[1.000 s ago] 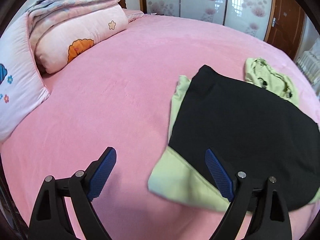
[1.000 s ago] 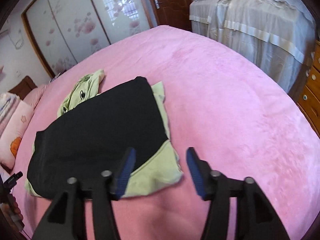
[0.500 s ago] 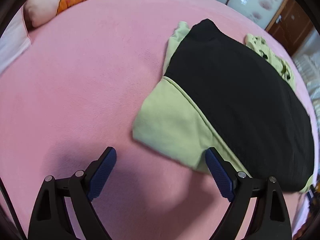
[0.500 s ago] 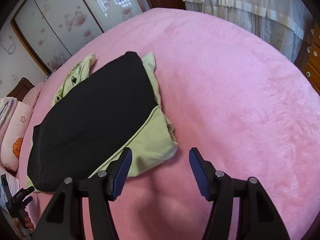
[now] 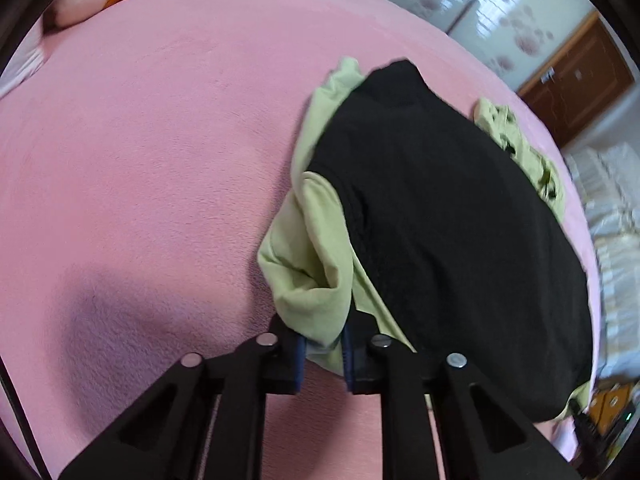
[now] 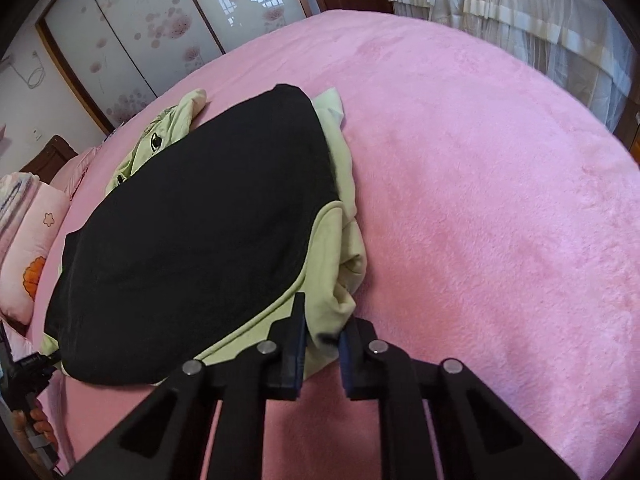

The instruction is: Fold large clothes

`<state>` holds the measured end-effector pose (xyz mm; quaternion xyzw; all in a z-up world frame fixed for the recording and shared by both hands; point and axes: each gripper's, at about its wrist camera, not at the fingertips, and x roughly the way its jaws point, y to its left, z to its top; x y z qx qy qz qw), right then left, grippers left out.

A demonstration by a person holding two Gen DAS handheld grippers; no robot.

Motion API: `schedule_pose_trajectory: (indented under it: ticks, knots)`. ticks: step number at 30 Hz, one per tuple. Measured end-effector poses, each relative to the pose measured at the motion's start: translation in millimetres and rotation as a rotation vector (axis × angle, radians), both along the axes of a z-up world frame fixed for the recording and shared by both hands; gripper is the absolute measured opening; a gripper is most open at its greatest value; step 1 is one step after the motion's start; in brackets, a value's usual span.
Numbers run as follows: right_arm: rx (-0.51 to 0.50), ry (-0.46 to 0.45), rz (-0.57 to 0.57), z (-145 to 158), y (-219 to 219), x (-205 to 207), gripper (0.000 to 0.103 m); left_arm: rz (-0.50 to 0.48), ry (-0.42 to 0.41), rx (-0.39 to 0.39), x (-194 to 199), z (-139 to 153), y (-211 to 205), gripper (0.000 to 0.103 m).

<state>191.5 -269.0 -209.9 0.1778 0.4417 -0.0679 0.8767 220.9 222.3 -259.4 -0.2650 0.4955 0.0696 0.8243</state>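
On the pink bed (image 5: 160, 160) your 2 grippers each pinch a near corner of the green-and-black garment (image 6: 192, 216), which lies spread toward the bed's far edge. Your left gripper (image 5: 324, 354) has just closed on bunched green fabric; your right gripper (image 6: 323, 354) has just closed on the opposite green corner.

No legible txt, labels, brands, nos. or signs
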Motion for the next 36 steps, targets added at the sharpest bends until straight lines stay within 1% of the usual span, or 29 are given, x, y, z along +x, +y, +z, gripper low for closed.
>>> schedule_pose_trajectory:
  ticks: [4, 7, 13, 15, 17, 21, 23, 24, 26, 28, 29, 31, 32, 33, 34, 35, 36]
  knots:
    - [-0.036, -0.021, 0.000, 20, 6, -13, 0.009, -0.007, -0.034, 0.064, -14, 19, -3, 0.004]
    - [-0.048, -0.019, 0.013, 29, 8, -22, 0.008, -0.017, -0.049, 0.107, -24, 33, -4, 0.003]
    - [-0.058, -0.005, 0.019, 45, 14, -42, 0.008, -0.015, -0.044, 0.147, -47, 57, 8, 0.003]
    - [-0.063, -0.005, 0.022, 52, 15, -51, 0.008, -0.015, -0.045, 0.164, -49, 65, 10, 0.000]
    - [-0.061, -0.004, 0.032, 60, 18, -58, 0.008, 0.006, -0.048, 0.231, -58, 76, 17, 0.000]
    - [-0.071, -0.005, 0.039, 69, 19, -75, 0.008, 0.037, -0.042, 0.233, -78, 88, 47, 0.000]
    - [-0.086, 0.006, 0.033, 66, 18, -79, 0.008, 0.016, -0.041, 0.272, -81, 89, 55, 0.000]
    - [-0.089, 0.017, 0.033, 62, 16, -78, 0.008, -0.003, -0.033, 0.273, -78, 86, 57, 0.000]
    - [-0.099, 0.035, 0.032, 57, 15, -76, 0.009, -0.046, -0.013, 0.248, -74, 80, 59, 0.000]
    - [-0.108, 0.055, 0.032, 53, 15, -75, 0.011, -0.085, -0.009, 0.235, -70, 72, 60, 0.007]
    - [-0.123, 0.078, 0.023, 50, 13, -73, 0.013, -0.102, -0.006, 0.223, -63, 67, 61, 0.009]
    - [-0.131, 0.094, 0.006, 49, 11, -74, 0.018, -0.136, -0.004, 0.176, -49, 56, 60, 0.031]
    - [-0.131, 0.095, -0.001, 50, 8, -74, 0.022, -0.140, -0.003, 0.167, -41, 51, 59, 0.036]
    - [-0.115, 0.090, 0.002, 49, 4, -76, 0.026, -0.151, -0.005, 0.153, -35, 46, 59, 0.051]
    - [-0.098, 0.088, 0.004, 49, 2, -76, 0.038, -0.165, -0.007, 0.128, -27, 41, 58, 0.056]
    - [-0.075, 0.086, -0.001, 47, -2, -78, 0.051, -0.167, -0.015, 0.105, -21, 36, 58, 0.057]
    - [-0.052, 0.083, -0.007, 46, -7, -80, 0.054, -0.185, -0.025, 0.062, -14, 31, 58, 0.060]
